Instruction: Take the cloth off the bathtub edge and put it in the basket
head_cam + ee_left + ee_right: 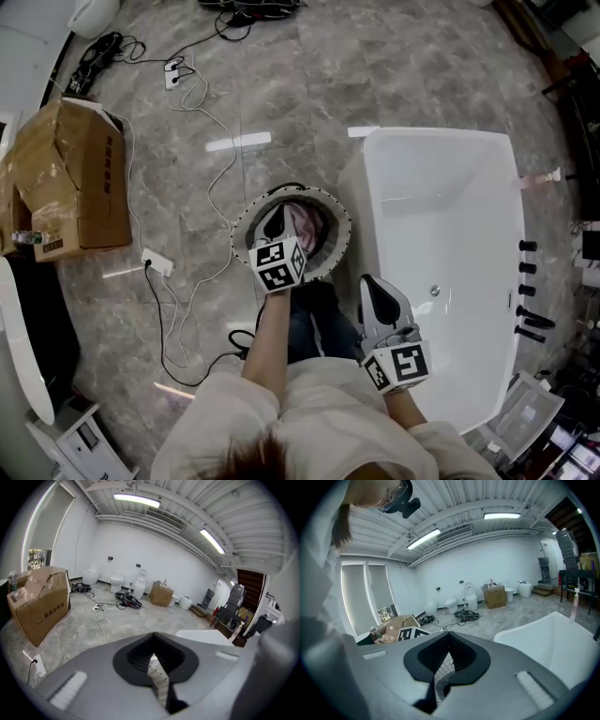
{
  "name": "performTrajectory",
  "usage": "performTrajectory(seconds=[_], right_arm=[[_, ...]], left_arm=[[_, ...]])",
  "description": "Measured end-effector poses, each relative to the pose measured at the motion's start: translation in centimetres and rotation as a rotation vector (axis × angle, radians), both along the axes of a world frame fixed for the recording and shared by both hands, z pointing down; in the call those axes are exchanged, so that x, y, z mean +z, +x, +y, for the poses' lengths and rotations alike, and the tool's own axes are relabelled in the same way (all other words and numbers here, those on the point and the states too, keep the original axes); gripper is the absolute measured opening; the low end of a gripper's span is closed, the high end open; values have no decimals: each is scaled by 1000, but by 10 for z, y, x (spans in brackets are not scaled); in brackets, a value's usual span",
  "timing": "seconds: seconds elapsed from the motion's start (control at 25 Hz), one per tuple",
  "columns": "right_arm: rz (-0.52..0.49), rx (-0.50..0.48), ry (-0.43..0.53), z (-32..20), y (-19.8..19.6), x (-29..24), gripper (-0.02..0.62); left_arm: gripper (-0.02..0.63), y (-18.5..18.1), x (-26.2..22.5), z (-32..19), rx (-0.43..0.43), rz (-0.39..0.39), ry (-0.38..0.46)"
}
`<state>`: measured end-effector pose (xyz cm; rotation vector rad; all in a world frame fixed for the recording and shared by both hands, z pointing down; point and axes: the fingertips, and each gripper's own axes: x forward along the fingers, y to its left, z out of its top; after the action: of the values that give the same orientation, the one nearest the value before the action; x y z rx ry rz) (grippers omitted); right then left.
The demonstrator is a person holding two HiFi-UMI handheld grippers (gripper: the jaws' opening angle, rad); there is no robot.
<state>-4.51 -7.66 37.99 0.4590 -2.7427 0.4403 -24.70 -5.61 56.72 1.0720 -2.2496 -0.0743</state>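
Placement looks complete: the crumpled pink cloth lies inside the round, pattern-rimmed floor basket, directly beneath the left gripper, the nearer one. That gripper and the right gripper, beside the white bathtub edge, are both closed and empty.

We find the basket on the floor, just beside the bathtub at its left wall, with the cloth lying in it. The cardboard box stands well left of the basket, toward the floor's left edge; a power strip lies between them.
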Motion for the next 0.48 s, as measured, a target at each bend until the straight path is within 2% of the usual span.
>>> performTrajectory(seconds=[0.48], right_arm=[[-35, 27, 20, -5, 4, -35, 0]], left_arm=[[48, -11, -110, -13, 53, -168, 103]])
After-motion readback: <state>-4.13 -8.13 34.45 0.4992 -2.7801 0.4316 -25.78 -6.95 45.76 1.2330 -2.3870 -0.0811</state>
